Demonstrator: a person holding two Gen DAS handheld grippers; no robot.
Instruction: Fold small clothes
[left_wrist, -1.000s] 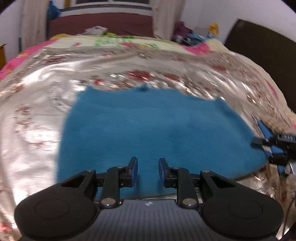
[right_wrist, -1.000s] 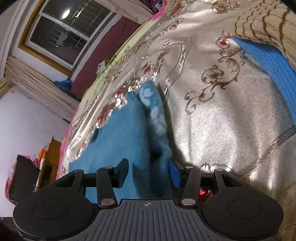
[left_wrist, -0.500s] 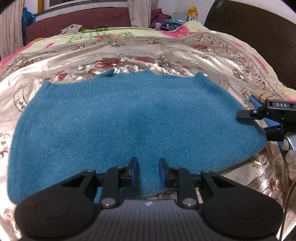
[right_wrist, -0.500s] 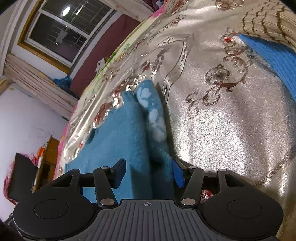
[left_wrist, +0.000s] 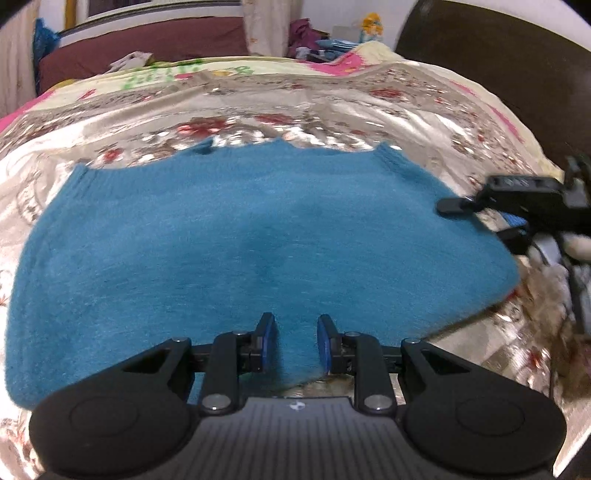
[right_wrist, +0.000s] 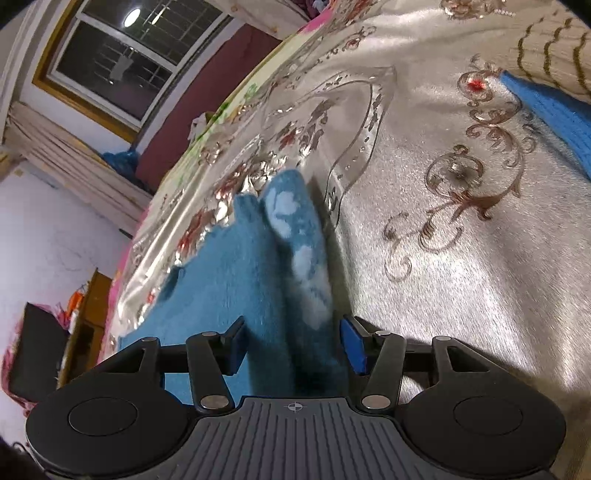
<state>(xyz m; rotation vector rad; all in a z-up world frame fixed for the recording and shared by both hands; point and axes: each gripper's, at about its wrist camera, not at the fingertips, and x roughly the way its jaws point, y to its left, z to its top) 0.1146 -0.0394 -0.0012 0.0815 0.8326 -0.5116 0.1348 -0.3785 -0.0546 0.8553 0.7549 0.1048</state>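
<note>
Teal sweater (left_wrist: 258, 236) spread flat on bed's shiny floral bedspread (left_wrist: 332, 110). Left tongs (left_wrist: 293, 343) narrowed over near hem; pinch cannot be told. Right tongs (right_wrist: 291, 343) spread, just opened, folded sweater edge between them (pads not pressing). Right tongs blurred at left view's edge. Window (right_wrist: 118, 55), curtain far behind.

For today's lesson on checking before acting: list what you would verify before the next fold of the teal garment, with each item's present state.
1. Teal garment lies flat on the bedspread: ok.
2. Left gripper pinches the near hem: cannot tell.
3. Right gripper astride the side edge, jaws apart: ok.
4. Right pads press the cloth: not ok.
5. Far edge unwrinkled: ok.
</note>
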